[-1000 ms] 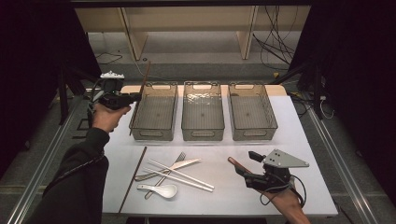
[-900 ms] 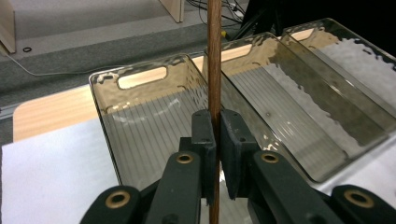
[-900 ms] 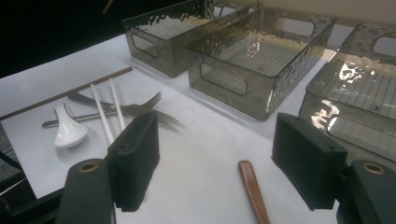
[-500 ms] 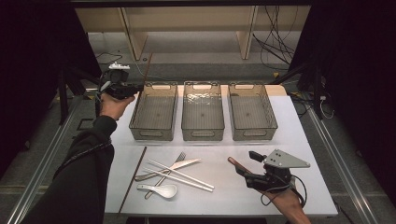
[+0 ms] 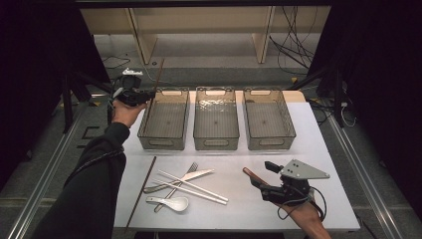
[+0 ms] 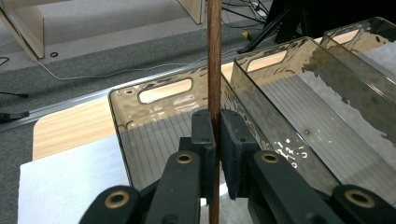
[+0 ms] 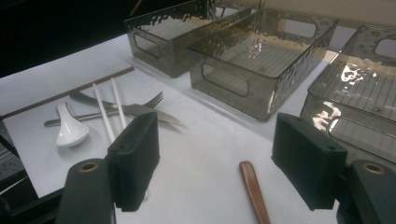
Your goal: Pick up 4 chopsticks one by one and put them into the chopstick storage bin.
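My left gripper (image 6: 214, 140) has its jaws clamped on a thin dark-brown wooden chopstick (image 6: 214, 60), held upright over the near-left corner of the leftmost smoked clear plastic bin (image 5: 165, 119) on the white-topped bench (image 5: 328, 149). In the high view the stick (image 5: 155, 89) leans over that bin's left rim. My right gripper (image 7: 215, 163) rests low on the bench with jaws spread wide and nothing between them, a reddish-brown wooden handle (image 7: 253, 189) lying just beneath. A matching brown chopstick (image 5: 141, 191) lies beside the white ceramic spoon (image 5: 169, 202).
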